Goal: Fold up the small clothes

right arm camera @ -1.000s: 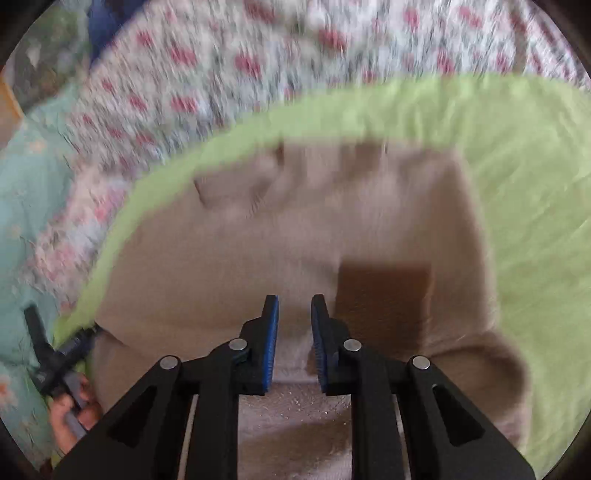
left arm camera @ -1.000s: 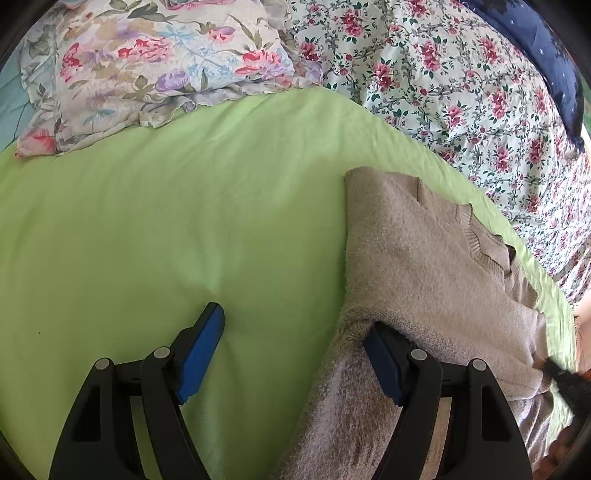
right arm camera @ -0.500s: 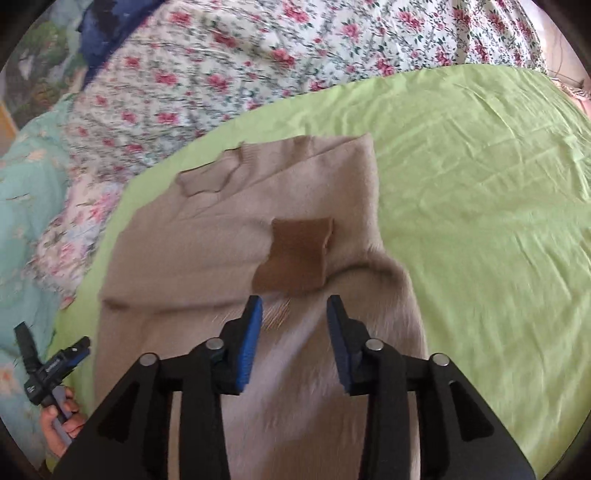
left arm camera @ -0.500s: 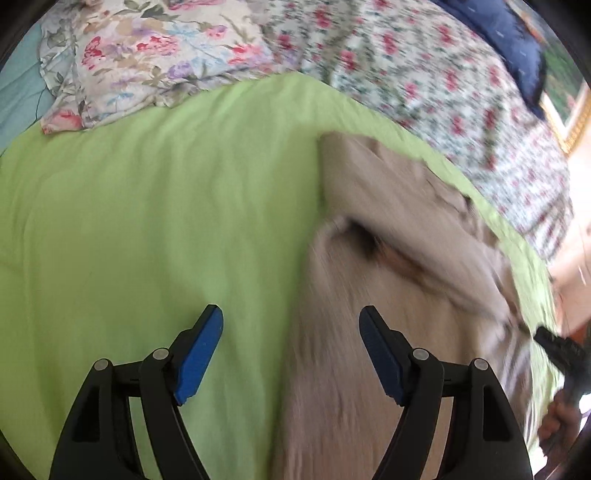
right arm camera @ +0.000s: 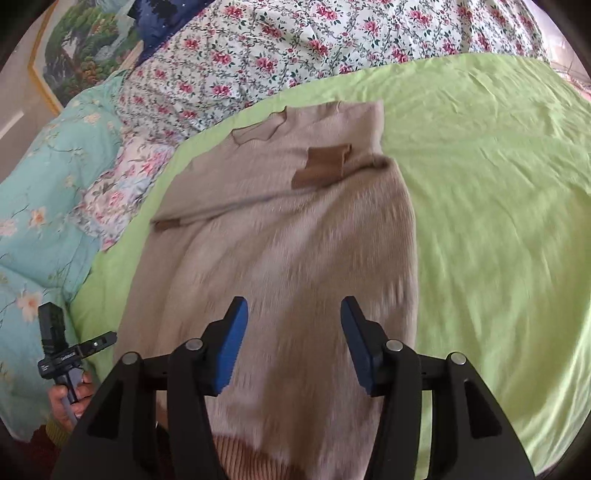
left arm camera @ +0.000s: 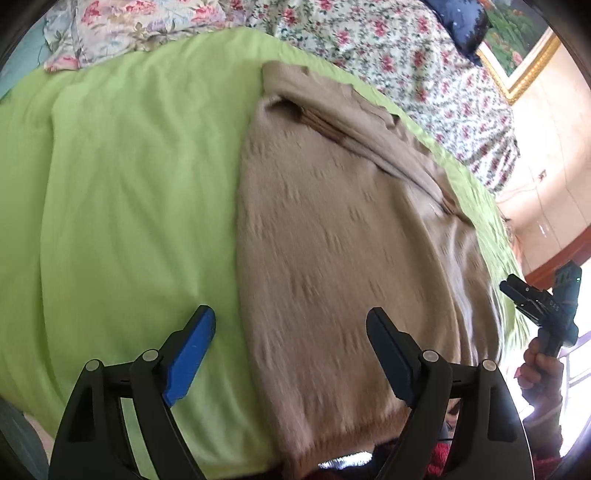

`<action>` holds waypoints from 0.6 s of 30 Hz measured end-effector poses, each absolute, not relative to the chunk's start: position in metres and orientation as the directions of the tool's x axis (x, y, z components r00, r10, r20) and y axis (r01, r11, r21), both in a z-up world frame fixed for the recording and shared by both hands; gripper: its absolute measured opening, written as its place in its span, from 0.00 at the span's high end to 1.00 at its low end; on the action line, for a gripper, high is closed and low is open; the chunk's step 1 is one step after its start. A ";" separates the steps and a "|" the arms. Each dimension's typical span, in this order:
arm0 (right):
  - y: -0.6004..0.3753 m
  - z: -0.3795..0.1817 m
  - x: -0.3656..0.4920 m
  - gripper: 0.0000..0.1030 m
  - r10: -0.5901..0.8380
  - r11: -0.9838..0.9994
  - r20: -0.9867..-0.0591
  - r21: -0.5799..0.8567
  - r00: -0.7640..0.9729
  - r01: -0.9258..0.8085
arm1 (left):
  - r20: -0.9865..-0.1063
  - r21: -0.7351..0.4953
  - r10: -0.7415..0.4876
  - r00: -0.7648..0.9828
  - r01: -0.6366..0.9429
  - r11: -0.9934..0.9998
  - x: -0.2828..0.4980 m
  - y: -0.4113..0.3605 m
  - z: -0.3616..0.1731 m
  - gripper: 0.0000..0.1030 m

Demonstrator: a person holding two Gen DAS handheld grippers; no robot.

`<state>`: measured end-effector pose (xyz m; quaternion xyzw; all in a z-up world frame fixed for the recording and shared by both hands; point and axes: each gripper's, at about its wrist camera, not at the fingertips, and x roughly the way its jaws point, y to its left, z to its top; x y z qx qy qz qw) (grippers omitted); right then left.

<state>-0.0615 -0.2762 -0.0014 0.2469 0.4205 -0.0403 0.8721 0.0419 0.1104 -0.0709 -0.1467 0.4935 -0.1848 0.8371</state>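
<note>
A beige knitted sweater (left arm camera: 343,236) lies on the green bedsheet (left arm camera: 122,177), both sleeves folded in across the chest; brown cuffs show in the right wrist view (right arm camera: 325,166). It runs lengthwise from its collar (right arm camera: 258,129) at the far end to its ribbed hem at the near bed edge. My left gripper (left arm camera: 291,332) is open and empty, held above the sweater's left edge near the hem. My right gripper (right arm camera: 291,325) is open and empty above the sweater's lower body (right arm camera: 295,258). Each gripper shows small at the edge of the other's view.
Floral bedding (right arm camera: 295,48) and a floral pillow (left arm camera: 140,26) lie beyond the sheet. A turquoise floral quilt (right arm camera: 40,192) lies left of the sweater in the right wrist view. A framed picture (left arm camera: 517,48) hangs on the wall. The bed's near edge is just below the hem.
Both grippers pulled back toward the hem and rose. My right gripper went from nearly shut over the sleeve to open. The left finger that touched the sleeve fold has left it.
</note>
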 end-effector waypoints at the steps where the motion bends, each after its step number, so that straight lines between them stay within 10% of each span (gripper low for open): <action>1: -0.276 -0.003 -0.068 0.48 0.154 0.873 -0.752 0.408 0.640 0.269 | -0.768 -0.441 -0.472 0.432 0.176 0.880 0.036 0.108 -0.071 0.18; 18: -0.260 -0.044 -0.161 0.47 0.394 0.855 -0.767 0.507 0.506 0.104 | -0.710 -0.514 -0.647 0.278 0.423 0.746 -0.035 0.085 -0.091 0.18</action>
